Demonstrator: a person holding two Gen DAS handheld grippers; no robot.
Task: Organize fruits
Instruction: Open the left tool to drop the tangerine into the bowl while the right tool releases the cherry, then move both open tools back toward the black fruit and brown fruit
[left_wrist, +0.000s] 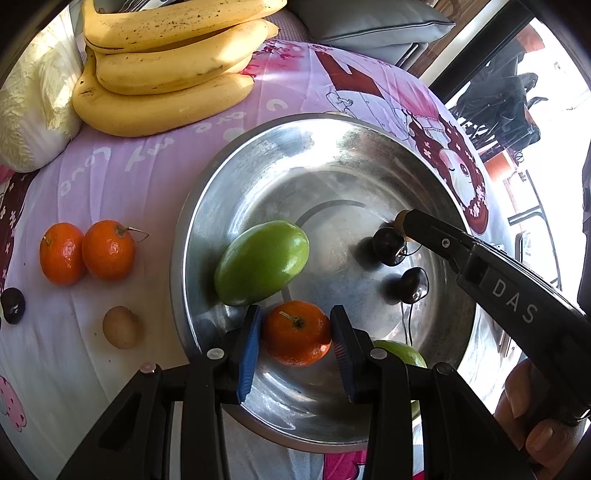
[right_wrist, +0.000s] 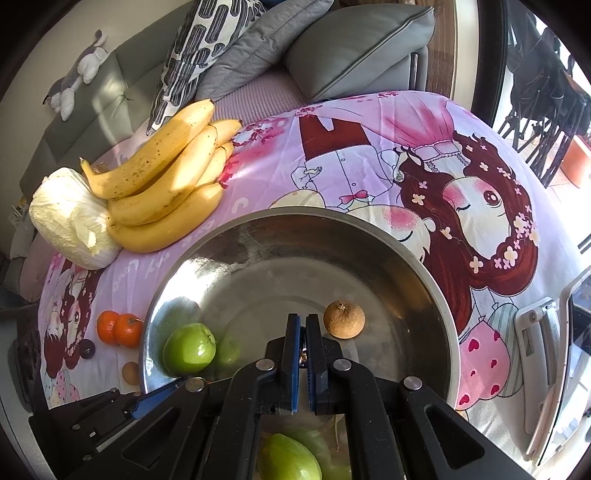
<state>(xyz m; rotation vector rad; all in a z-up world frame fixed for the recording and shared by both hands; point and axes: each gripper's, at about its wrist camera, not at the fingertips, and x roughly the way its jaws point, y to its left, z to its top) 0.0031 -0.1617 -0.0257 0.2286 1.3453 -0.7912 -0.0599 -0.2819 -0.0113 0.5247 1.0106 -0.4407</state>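
Observation:
A steel bowl (left_wrist: 207, 229) (right_wrist: 424, 280) sits on a pink cartoon-print cloth. My left gripper (left_wrist: 297, 332) is shut on a tangerine (left_wrist: 295, 334) over the bowl's near side. Inside lie a green fruit (left_wrist: 260, 262) (right_wrist: 189, 347), two dark cherries (left_wrist: 388, 240) (left_wrist: 410, 284), a brown longan (right_wrist: 343, 319) and a second green fruit (right_wrist: 291, 458), partly hidden. My right gripper (right_wrist: 302, 321) (left_wrist: 404, 221) is shut, its tip low in the bowl beside the farther cherry. Something small glints in the slit between its pads; whether it is gripped I cannot tell.
Left of the bowl on the cloth lie two tangerines (left_wrist: 86, 251) (right_wrist: 120, 328), a dark cherry (left_wrist: 13, 304), a brown longan (left_wrist: 120, 326), a bunch of bananas (left_wrist: 162, 74) (right_wrist: 166, 184) and a pale cabbage (right_wrist: 70, 218). Grey sofa cushions (right_wrist: 354, 48) stand behind.

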